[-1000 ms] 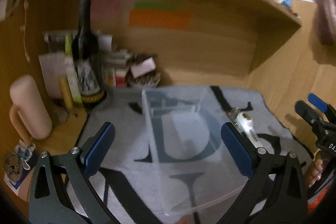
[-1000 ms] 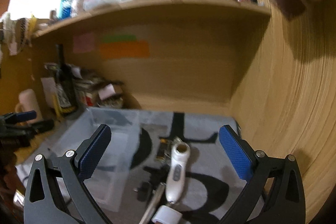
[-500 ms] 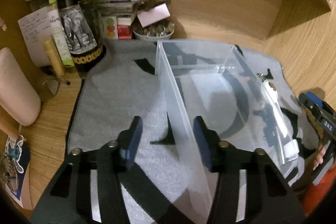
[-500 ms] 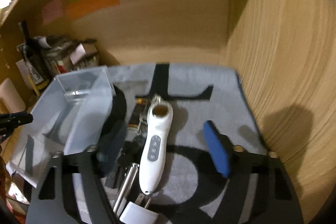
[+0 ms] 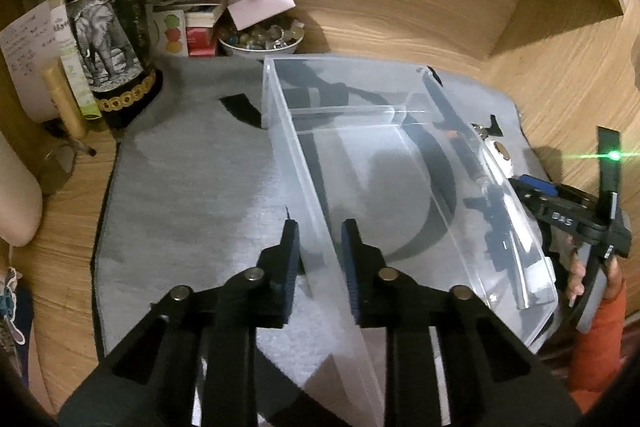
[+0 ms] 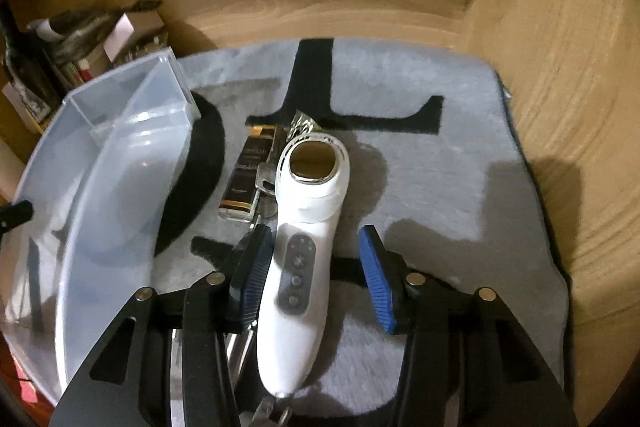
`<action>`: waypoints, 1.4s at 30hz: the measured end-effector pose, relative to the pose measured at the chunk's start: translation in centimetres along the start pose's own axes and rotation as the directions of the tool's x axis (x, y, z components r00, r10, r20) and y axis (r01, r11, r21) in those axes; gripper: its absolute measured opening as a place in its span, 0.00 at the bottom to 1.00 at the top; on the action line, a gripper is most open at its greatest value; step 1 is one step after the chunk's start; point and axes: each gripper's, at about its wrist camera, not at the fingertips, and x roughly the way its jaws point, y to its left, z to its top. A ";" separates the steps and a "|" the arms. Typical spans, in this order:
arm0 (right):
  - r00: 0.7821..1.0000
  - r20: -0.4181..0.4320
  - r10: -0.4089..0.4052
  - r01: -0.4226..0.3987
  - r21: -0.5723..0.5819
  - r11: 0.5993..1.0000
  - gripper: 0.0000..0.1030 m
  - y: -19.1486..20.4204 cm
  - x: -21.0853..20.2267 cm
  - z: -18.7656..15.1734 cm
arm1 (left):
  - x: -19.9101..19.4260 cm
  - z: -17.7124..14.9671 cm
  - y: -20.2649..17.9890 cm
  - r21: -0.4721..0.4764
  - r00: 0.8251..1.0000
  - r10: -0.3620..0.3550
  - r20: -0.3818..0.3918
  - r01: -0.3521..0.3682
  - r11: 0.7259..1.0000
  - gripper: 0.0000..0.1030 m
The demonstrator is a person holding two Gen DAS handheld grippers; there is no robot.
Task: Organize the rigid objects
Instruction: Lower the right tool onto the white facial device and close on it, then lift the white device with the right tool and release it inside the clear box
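A clear plastic bin (image 5: 400,163) with a divider sits on a grey mat; it also shows in the right wrist view (image 6: 100,163). My left gripper (image 5: 318,251) straddles the bin's near left wall, its blue pads narrowly apart on either side and not clearly pressing it. A white handheld device (image 6: 304,239) with a round gold head lies on the mat right of the bin. My right gripper (image 6: 316,267) is low around its handle, half closed; the left pad touches it, the right pad stands apart. A dark slim box (image 6: 248,175) lies beside the device.
A dark wine bottle (image 5: 108,23), books and a bowl of marbles (image 5: 260,39) stand at the back left. Wooden walls close the back and right. Metal items (image 6: 240,347) lie under the right gripper. The right gripper shows in the left wrist view (image 5: 576,219).
Both grippers have come down and narrowed. The left one moved onto the bin's wall. The right one moved forward around the white device's handle.
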 end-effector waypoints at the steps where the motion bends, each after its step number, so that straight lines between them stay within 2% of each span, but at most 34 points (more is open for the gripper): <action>1: 1.000 -0.009 -0.001 0.001 -0.003 1.000 0.38 0.1 0.3 0.1 | 0.0 0.0 -0.2 0.009 1.000 0.003 0.005 -0.004 1.000 0.17; 5: 0.999 -0.039 -0.011 0.011 -0.004 1.000 0.38 -0.1 1.4 0.8 | 0.1 -0.1 -0.7 0.025 0.999 0.020 0.025 -0.021 0.999 0.16; 7: 0.998 -0.060 -0.004 0.004 0.002 1.000 0.34 -0.2 2.0 1.2 | 0.1 -0.1 -0.6 0.017 0.999 0.017 0.030 -0.018 1.000 0.16; 16: 0.999 -0.024 -0.032 0.031 -0.017 0.999 0.32 0.4 1.4 1.3 | 0.1 0.0 -0.6 0.028 0.999 0.030 0.039 -0.031 0.999 0.15; 25: 0.994 0.105 -0.017 0.019 -0.016 1.000 0.32 0.7 -3.3 1.2 | 0.5 0.2 -0.6 0.023 0.998 0.051 0.033 -0.052 0.998 0.15; 32: 0.972 0.235 0.011 -0.001 -0.040 0.999 0.32 2.1 -7.0 1.9 | 0.6 0.2 -0.6 0.032 0.998 0.058 0.032 -0.059 0.998 0.15; 42: 0.935 0.342 0.091 -0.056 -0.112 0.992 0.32 5.1 -10.3 3.2 | 0.5 0.2 -0.4 0.035 0.998 0.049 0.037 -0.050 0.998 0.15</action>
